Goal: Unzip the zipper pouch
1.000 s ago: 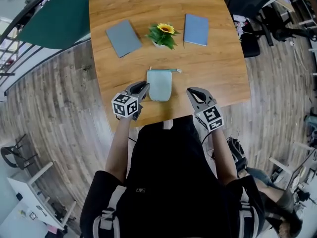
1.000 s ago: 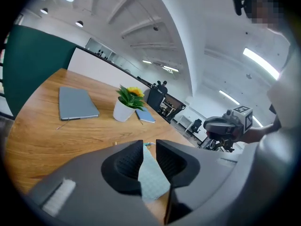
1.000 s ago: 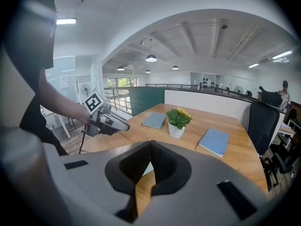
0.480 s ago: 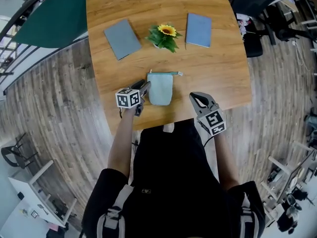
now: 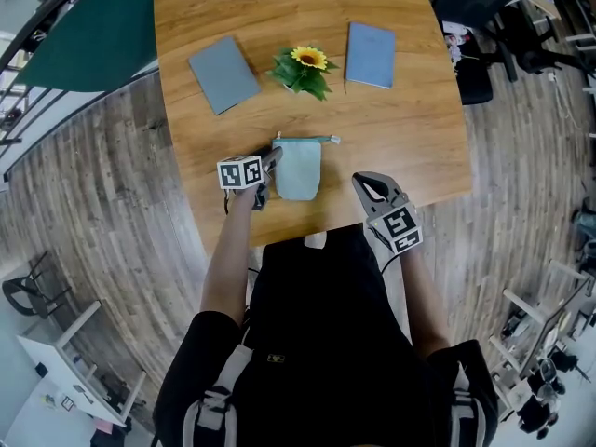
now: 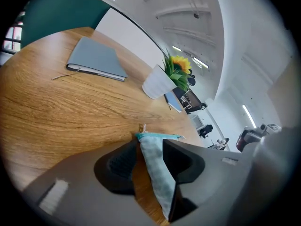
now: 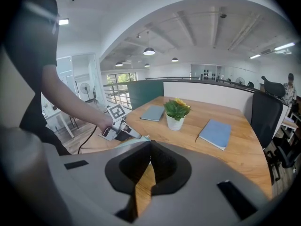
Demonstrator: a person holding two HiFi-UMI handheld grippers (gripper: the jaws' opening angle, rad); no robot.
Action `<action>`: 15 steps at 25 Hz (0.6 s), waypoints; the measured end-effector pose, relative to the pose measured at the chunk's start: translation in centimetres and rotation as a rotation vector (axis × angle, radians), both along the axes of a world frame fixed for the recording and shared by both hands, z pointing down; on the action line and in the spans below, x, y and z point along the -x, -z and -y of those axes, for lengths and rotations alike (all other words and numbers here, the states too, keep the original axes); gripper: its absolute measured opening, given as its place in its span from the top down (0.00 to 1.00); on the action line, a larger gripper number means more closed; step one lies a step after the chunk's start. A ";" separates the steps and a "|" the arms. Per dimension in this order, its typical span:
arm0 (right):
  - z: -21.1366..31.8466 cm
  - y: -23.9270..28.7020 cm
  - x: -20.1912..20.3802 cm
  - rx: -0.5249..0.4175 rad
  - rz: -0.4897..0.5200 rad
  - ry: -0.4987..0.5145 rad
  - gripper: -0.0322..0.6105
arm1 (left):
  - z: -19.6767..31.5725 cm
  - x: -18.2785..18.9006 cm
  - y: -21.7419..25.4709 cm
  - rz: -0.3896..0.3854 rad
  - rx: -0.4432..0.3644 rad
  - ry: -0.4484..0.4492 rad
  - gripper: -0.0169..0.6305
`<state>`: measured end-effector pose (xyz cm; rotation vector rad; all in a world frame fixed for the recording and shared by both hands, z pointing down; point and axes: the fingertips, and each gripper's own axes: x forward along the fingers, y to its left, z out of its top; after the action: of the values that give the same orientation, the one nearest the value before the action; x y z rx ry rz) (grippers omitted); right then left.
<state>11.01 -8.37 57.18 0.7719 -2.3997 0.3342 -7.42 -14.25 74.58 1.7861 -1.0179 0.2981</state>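
A pale teal zipper pouch lies flat on the wooden table, its zipper running along the far edge. My left gripper is at the pouch's left side. In the left gripper view its jaws are opening, with the pouch's left edge between them. A strip of wood shows beside one pad, so they do not press on it. My right gripper hovers at the table's front edge, right of the pouch. It is shut and holds nothing.
A grey notebook, a potted sunflower and a blue notebook lie across the far half of the table. A black office chair stands at the far right. The person's body fills the near side.
My left gripper has moved forward along the pouch's left edge and its jaws have spread wider. The right gripper has stayed near the front edge.
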 end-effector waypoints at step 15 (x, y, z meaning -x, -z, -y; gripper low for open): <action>0.3 -0.5 0.0 0.011 -0.005 0.003 0.95 | 0.1 -0.7 -0.9 0.017 0.042 0.010 0.75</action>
<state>11.00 -8.64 57.68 0.7638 -2.3917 0.3436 -6.76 -14.33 75.49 1.7429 -1.0248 0.3273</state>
